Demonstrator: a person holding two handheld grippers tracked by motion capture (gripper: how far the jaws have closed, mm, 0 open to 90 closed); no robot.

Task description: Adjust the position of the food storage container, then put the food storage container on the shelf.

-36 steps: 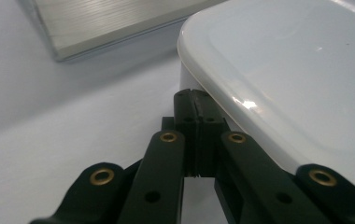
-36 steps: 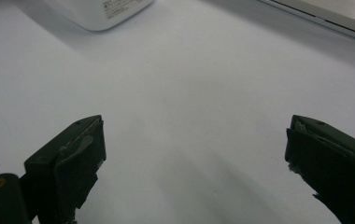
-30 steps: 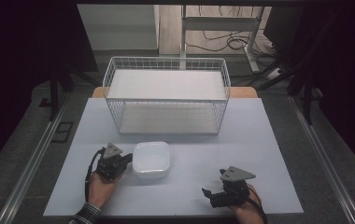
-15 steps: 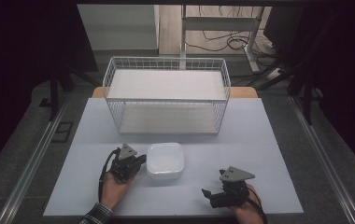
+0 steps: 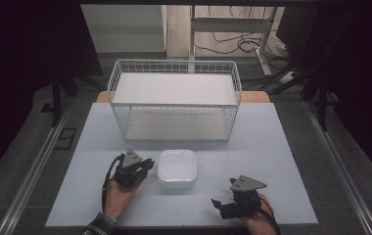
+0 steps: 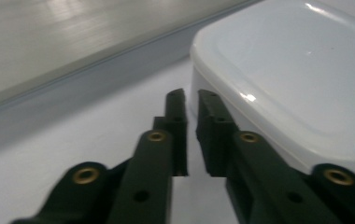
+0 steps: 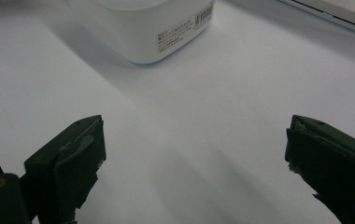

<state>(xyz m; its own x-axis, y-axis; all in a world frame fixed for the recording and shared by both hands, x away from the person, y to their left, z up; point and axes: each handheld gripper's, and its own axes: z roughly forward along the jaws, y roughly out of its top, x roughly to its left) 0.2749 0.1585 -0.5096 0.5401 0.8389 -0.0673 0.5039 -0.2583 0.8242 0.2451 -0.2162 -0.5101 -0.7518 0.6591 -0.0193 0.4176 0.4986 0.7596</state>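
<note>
Since the earlier frame, left claw and white lidded container are sitting farther right on the tabletop, container near-centre before the wire basket. Left jaws, nearly together and pinching nothing, are just opening beside its left wall; right claw is resting spread, well apart. Judged pushing step; next, spreading wider for gripping.

Black left claw w/ brass screws, grey triangular top plate, black cable; plaid cuff.
</note>
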